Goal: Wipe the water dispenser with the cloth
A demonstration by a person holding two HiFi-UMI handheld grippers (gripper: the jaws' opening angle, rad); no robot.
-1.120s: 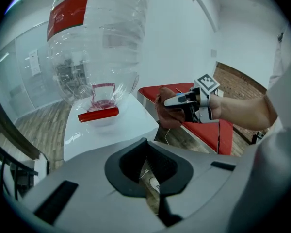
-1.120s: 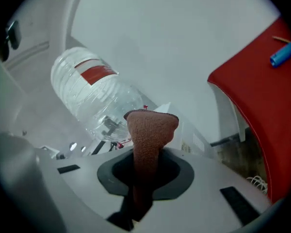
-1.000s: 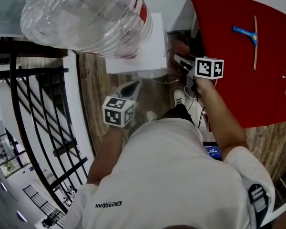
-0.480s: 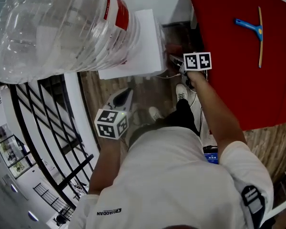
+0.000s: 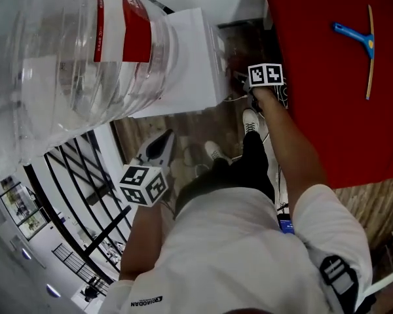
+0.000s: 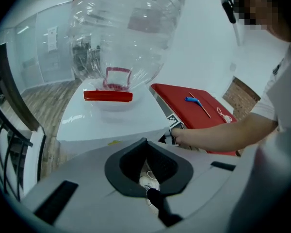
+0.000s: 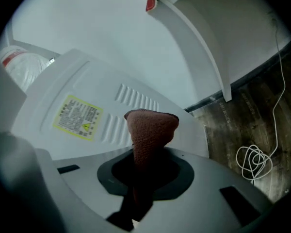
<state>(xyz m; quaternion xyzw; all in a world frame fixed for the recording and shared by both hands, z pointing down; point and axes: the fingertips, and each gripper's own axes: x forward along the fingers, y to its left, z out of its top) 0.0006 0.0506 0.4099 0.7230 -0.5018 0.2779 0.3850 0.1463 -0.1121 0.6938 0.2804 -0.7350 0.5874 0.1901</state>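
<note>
The right gripper [image 7: 144, 161] has its jaws clamped on the reddish cloth [image 7: 150, 127]. The cloth's folded end juts ahead of them, close by the vented white panel of the water dispenser [image 7: 94, 89] and beside a yellow label [image 7: 78, 116]; contact can't be judged. That arm is stretched forward. The left gripper [image 5: 162, 139], jaws together on nothing, hangs low on a bent arm, apart from the dispenser.
</note>
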